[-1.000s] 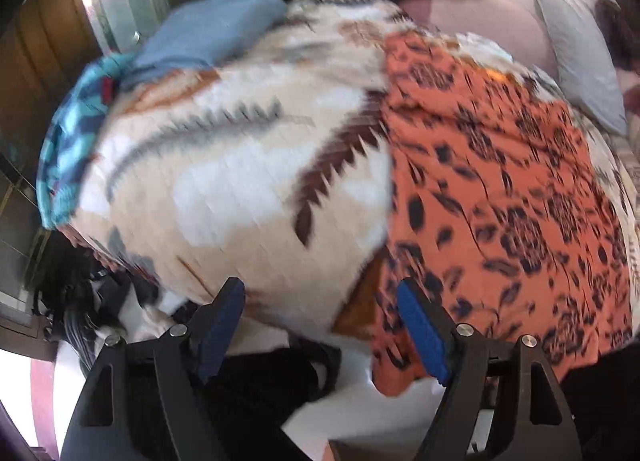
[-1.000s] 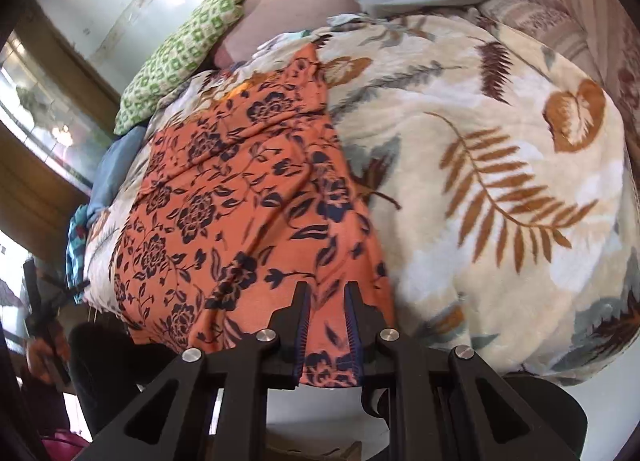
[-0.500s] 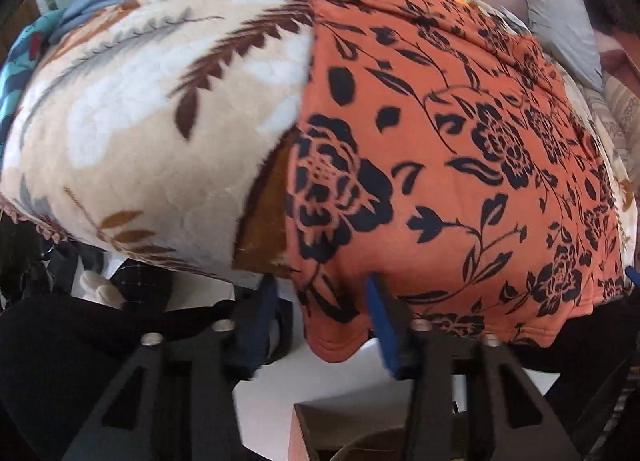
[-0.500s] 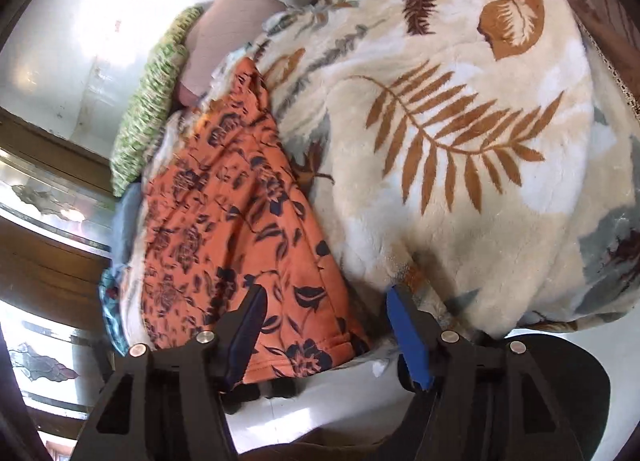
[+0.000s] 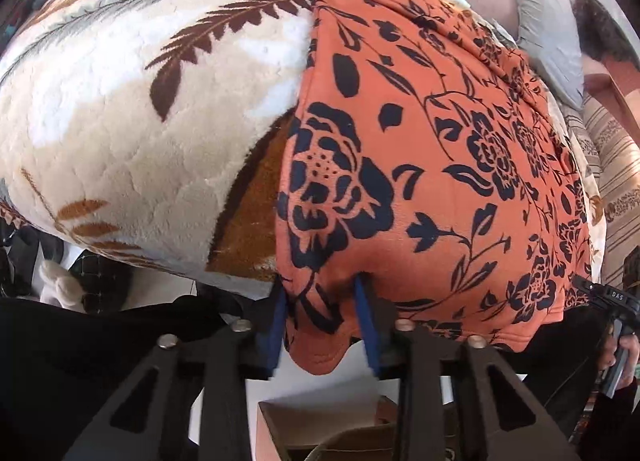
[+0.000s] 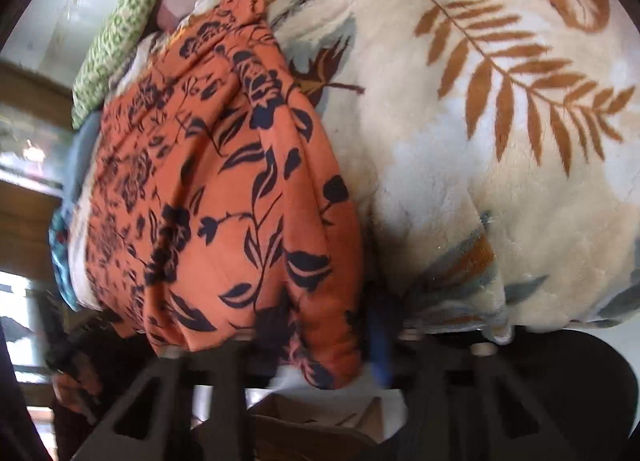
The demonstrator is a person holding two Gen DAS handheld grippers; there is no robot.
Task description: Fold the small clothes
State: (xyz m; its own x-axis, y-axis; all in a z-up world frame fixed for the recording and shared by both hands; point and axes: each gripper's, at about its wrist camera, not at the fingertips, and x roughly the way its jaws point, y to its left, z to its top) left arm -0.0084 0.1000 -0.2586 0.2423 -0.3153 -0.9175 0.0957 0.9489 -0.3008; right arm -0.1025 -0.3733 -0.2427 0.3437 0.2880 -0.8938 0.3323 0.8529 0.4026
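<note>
Currently the orange floral garment point(image 5: 432, 149) lies spread on the leaf-print blanket point(image 5: 132, 121), its near hem hanging over the edge. My left gripper point(image 5: 322, 325) is closing, blue pads bracketing the hem's left corner. My right gripper point(image 6: 328, 357) is closing on the right corner; blur hides contact.

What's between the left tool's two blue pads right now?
The near hem of the orange floral garment hangs between the closing left tool, as the left wrist view shows.
</note>
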